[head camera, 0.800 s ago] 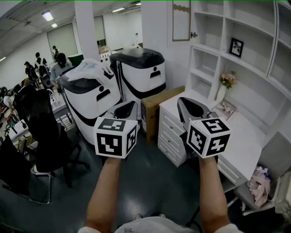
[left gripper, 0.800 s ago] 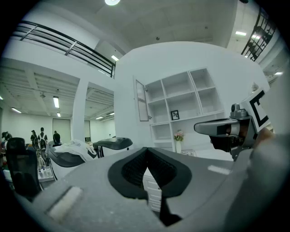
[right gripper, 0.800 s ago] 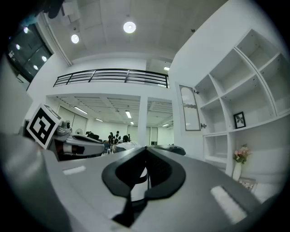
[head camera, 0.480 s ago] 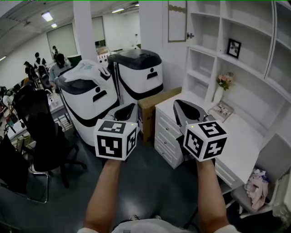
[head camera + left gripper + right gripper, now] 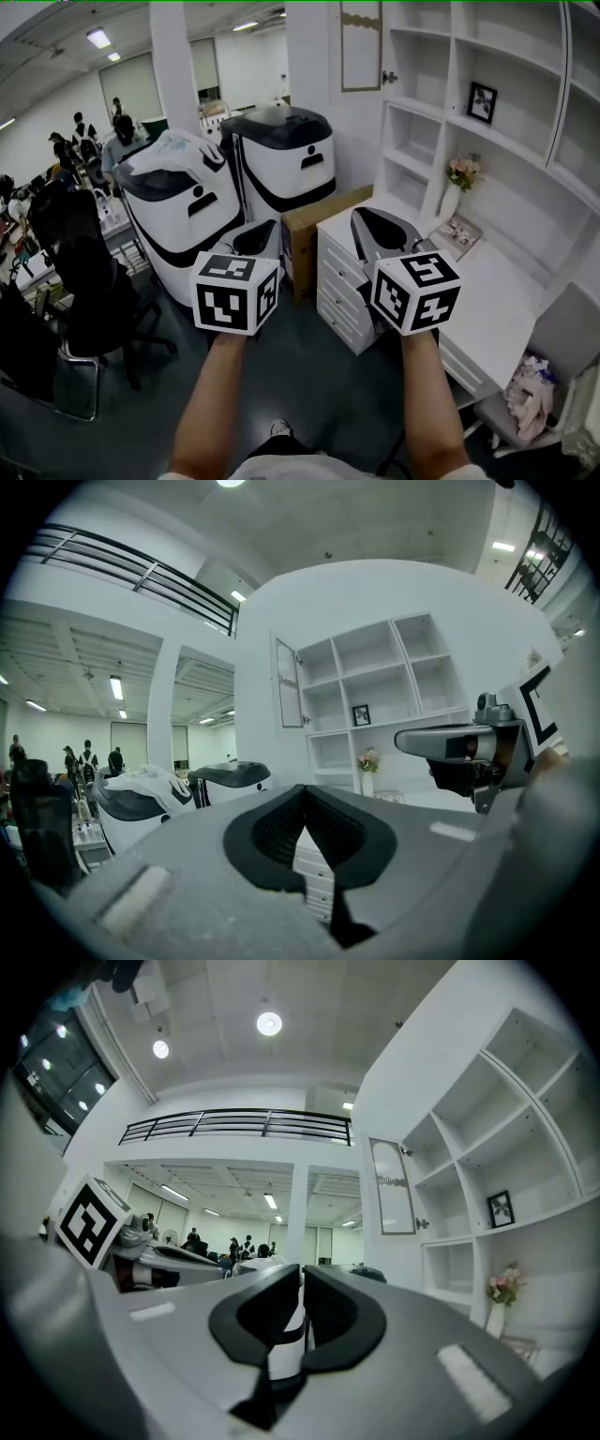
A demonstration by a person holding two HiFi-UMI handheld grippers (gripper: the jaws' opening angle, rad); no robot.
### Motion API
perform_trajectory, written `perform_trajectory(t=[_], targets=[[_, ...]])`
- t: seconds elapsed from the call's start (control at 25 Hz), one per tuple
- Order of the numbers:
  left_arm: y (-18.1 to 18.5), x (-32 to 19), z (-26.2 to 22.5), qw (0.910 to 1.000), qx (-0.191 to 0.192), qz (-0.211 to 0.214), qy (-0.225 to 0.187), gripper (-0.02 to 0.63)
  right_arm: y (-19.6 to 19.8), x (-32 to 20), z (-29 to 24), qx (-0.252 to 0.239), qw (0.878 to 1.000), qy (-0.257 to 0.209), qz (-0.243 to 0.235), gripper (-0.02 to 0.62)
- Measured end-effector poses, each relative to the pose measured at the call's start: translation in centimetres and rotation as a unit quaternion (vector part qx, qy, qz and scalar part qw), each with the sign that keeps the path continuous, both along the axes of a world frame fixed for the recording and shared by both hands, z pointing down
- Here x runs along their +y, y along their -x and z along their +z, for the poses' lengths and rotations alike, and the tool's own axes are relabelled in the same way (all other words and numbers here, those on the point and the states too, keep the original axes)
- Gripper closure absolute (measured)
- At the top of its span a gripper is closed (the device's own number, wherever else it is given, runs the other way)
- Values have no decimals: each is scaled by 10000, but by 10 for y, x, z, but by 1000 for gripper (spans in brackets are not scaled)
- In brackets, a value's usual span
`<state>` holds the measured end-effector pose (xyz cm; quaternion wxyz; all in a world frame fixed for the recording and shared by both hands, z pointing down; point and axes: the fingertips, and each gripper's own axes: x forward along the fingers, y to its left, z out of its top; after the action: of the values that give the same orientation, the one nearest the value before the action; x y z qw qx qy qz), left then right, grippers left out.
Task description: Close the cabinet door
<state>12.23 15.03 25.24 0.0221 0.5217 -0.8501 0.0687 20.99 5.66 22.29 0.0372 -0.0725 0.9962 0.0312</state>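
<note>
The cabinet door (image 5: 361, 45) hangs open at the top of the white shelf unit (image 5: 441, 122), edge-on toward me, with a small knob (image 5: 387, 77) at its lower right corner. It also shows as a narrow framed panel, the door (image 5: 286, 682) in the left gripper view and the door (image 5: 392, 1188) in the right gripper view. My left gripper (image 5: 267, 228) and right gripper (image 5: 360, 217) are held level side by side, well below and short of the door. The left gripper (image 5: 302, 789) is shut and empty. The right gripper (image 5: 302, 1267) is shut with nothing in it.
A white desk with drawers (image 5: 342, 281) stands under the shelves, right below my right gripper. A cardboard box (image 5: 314, 225) and two large white-and-black machines (image 5: 187, 206) stand left of it. Office chairs (image 5: 80, 281) and people fill the far left. A vase of flowers (image 5: 459, 183) sits on the desk.
The shelf unit, door and desk have slid left in the head view. Both grippers have edged left and up in the picture. Their jaws stay shut and the door stays open.
</note>
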Motion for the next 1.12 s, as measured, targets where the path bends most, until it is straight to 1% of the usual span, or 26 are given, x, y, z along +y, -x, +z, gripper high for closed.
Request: perform_trajectory(t=[0.24, 0.44, 0.68, 0.92, 1.12], targets=[[18, -18, -5, 9999, -14, 65, -85, 609, 18, -18, -5, -24, 9999, -105, 57, 549], [47, -38, -8, 9997, -33, 165, -170, 609, 46, -36, -8, -35, 9996, -228, 135, 530], [97, -68, -9, 9991, -39, 352, -220, 609, 93, -62, -10, -15, 9990, -310, 310, 501], [148, -95, -13, 9980, -58, 609, -170, 609, 145, -85, -18, -24, 9980, -322, 539, 463], [190, -111, -18, 9966, -66, 798, -189, 609, 188, -96, -26, -15, 9968, -361, 713, 433]])
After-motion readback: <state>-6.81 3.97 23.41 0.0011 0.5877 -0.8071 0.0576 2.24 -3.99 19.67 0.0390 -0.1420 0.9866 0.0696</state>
